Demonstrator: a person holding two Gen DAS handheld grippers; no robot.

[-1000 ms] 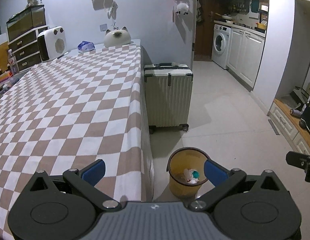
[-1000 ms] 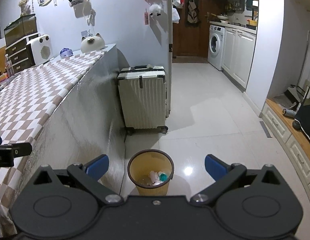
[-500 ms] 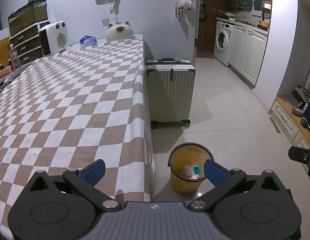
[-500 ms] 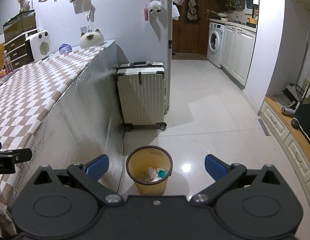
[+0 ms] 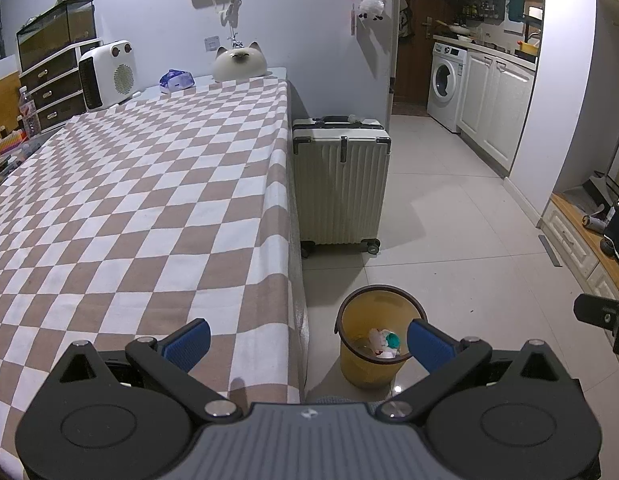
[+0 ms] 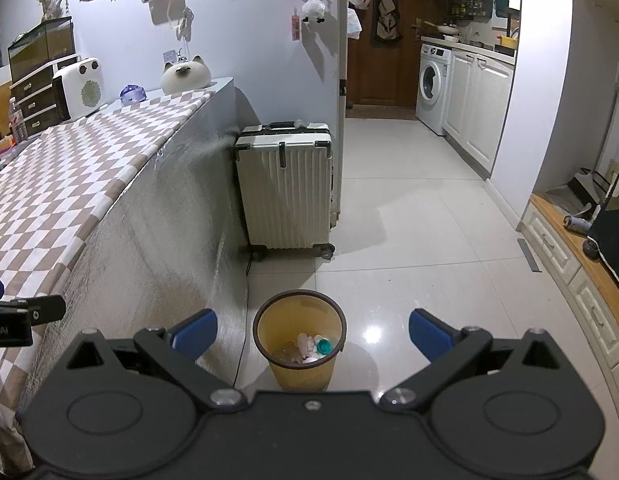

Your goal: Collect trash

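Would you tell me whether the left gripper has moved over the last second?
Yes. The left gripper has drawn back and risen slightly: the suitcase and yellow bin sit a little farther from it, and more floor shows.

My left gripper (image 5: 308, 342) has a grey ribbed centre body with a small pale logo, flanked by two matte black housings, each with a round disc recess, a triangular cut-out and silver screws at the pivots, and its angled black arms end in blue textured pads (image 5: 188, 339). My right gripper (image 6: 312, 332) is the same shape but with a plain black centre body and one small silver screw in the middle, its fingers tipped with the same blue pads (image 6: 427, 330).
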